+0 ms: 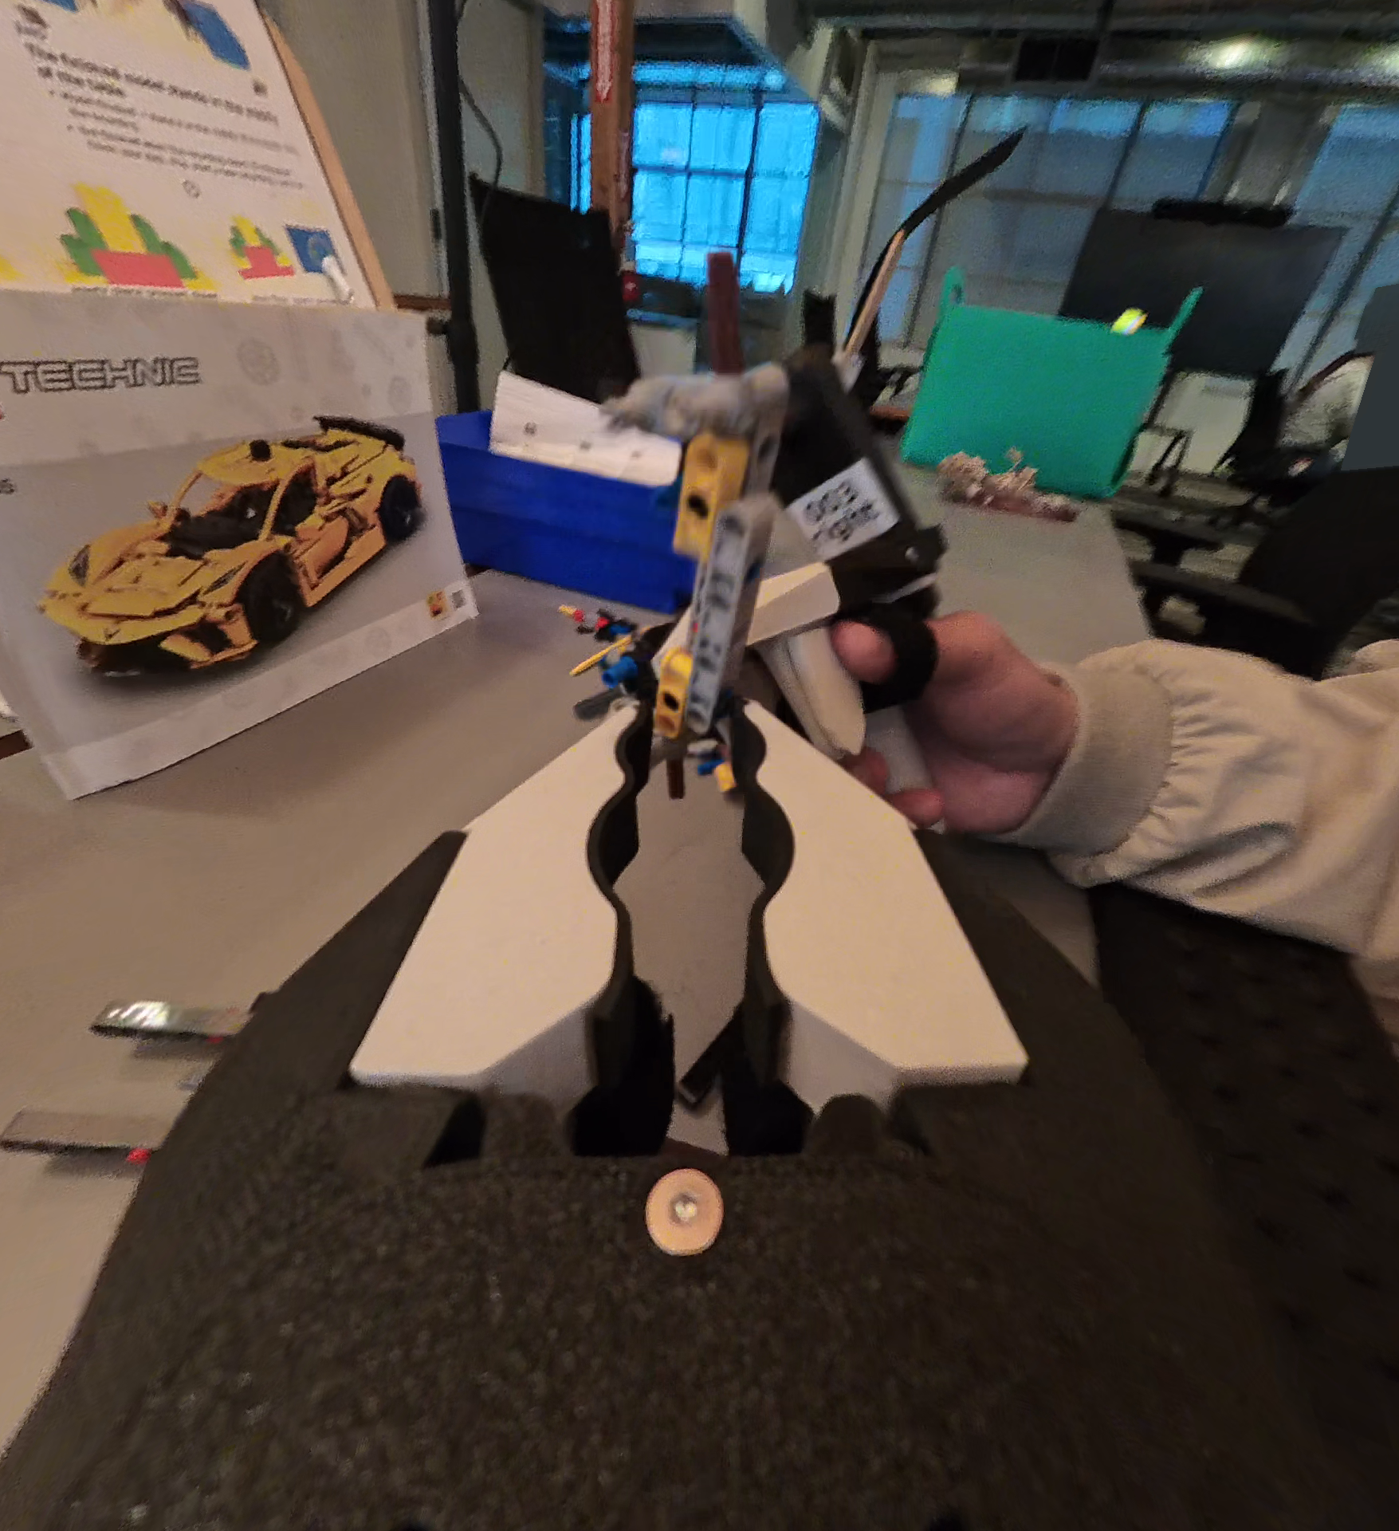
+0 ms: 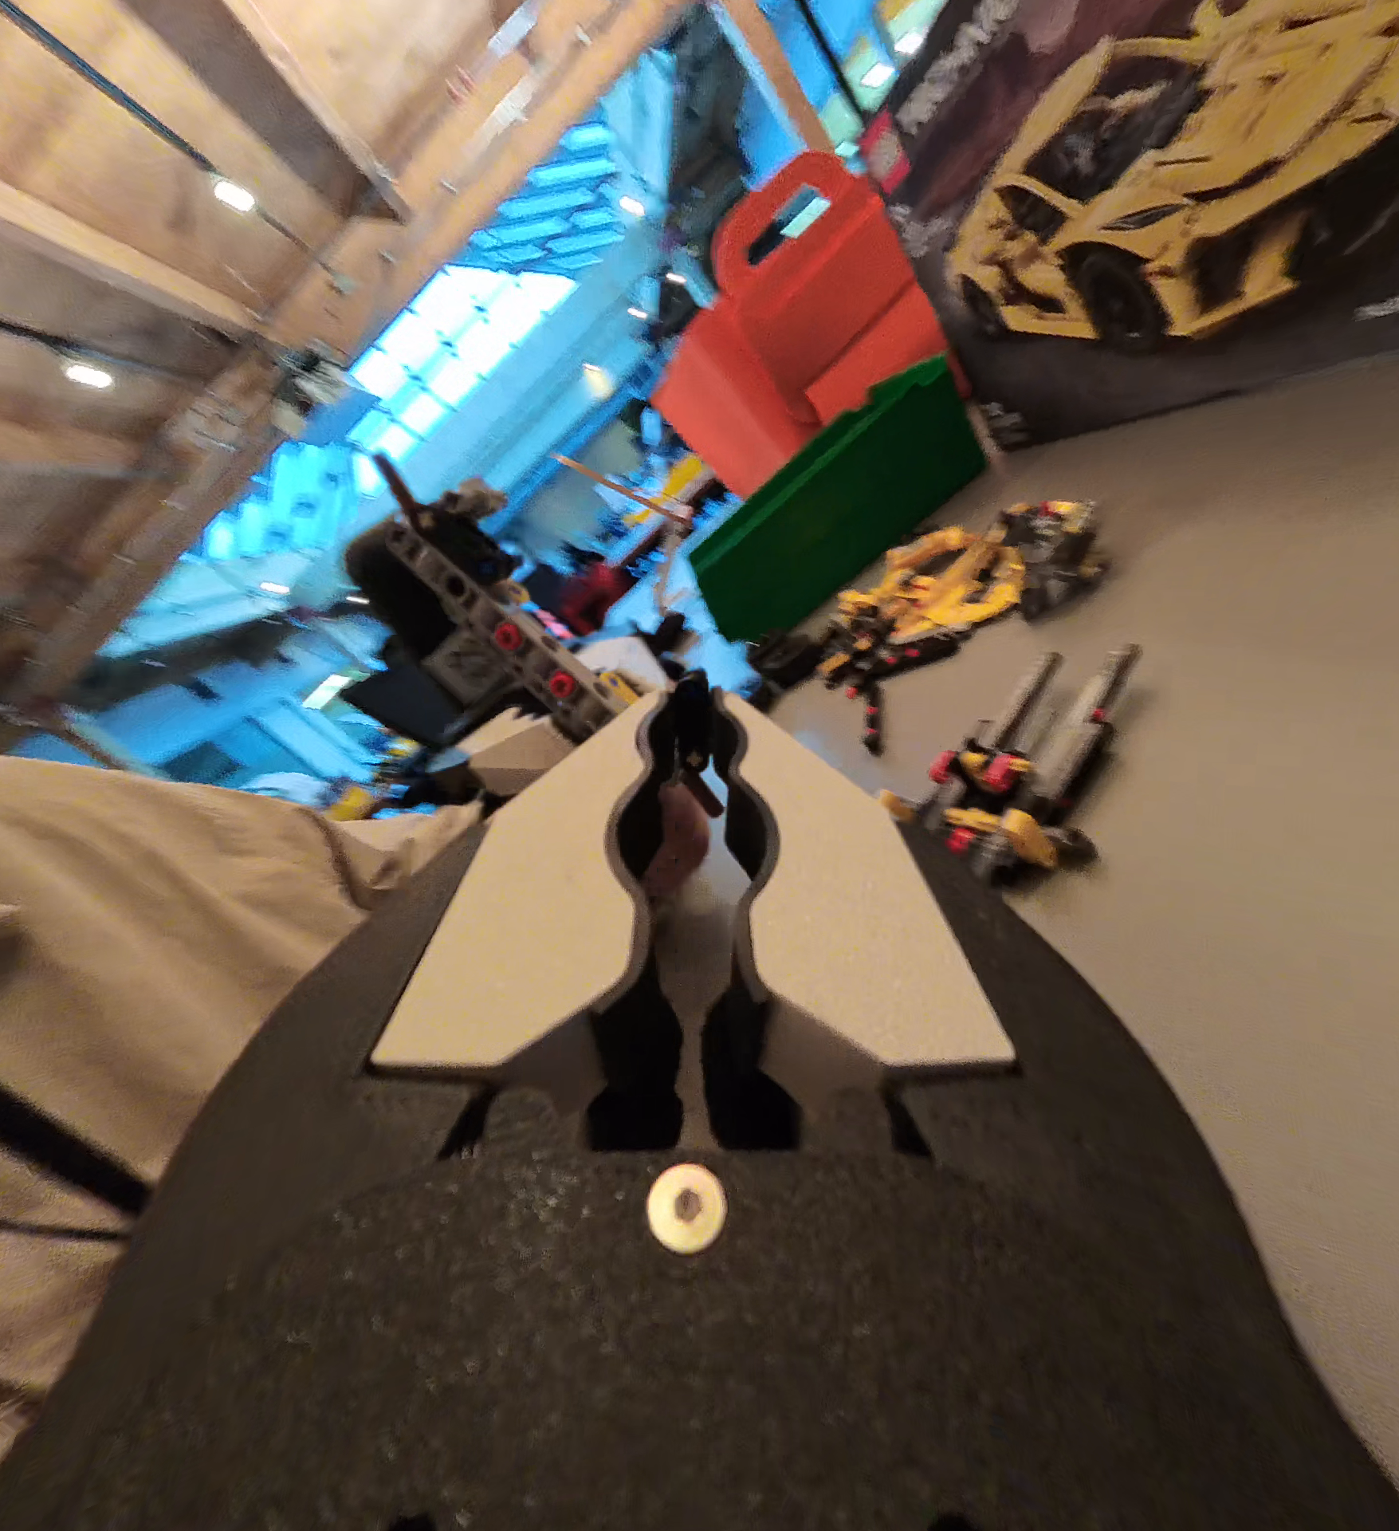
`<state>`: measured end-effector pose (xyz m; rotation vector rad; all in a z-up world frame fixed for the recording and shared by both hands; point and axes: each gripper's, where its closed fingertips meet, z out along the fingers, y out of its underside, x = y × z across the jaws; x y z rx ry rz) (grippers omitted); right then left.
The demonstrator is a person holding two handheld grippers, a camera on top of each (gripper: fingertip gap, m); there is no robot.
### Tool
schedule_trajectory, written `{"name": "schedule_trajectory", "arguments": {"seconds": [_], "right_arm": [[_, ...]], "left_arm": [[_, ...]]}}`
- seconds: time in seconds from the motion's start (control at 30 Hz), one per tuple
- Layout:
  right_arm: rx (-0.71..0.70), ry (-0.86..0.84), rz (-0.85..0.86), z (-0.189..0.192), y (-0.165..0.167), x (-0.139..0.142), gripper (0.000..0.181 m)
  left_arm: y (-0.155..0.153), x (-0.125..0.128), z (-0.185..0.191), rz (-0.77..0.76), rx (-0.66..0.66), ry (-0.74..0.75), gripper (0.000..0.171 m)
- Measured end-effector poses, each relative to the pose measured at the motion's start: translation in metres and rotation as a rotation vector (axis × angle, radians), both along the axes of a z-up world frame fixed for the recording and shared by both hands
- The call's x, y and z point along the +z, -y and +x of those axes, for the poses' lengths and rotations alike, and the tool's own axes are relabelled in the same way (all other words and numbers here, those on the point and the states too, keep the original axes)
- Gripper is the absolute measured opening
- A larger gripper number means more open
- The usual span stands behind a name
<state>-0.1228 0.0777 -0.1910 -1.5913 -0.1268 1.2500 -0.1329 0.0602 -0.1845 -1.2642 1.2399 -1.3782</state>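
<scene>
Grey-and-yellow beam assembly (image 1: 712, 580) sits clamped in our left tool (image 1: 683, 729) mid-frame; right tool (image 2: 692, 721) pinches a small black piece (image 2: 689, 704); build unfinished.

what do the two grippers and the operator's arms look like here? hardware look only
Both grippers, left and right, match: pale grey wedge-shaped fingers with wavy black inner pads, on a black speckled body with a round metal washer. Seen from the left wrist view, the right gripper carries a white label on black housing and a black finger loop. The person's sleeve is beige with a ribbed cuff.
</scene>
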Motion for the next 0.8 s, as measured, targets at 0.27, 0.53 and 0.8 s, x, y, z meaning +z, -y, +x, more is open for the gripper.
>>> {"name": "schedule_trajectory", "arguments": {"seconds": [0.27, 0.53, 0.8], "right_arm": [[0.279, -0.136, 0.114, -0.015, 0.036, 0.030, 0.006], [0.276, 0.026, 0.113, -0.031, 0.037, 0.014, 0.006], [0.287, 0.062, 0.108, -0.036, 0.038, 0.009, 0.006]], "left_arm": [[-0.002, 0.034, -0.029, -0.247, -0.211, 0.161, 0.016], [0.017, 0.012, -0.021, -0.192, -0.267, 0.019, 0.017], [0.025, 0.004, -0.017, -0.158, -0.275, -0.022, 0.010]]}}
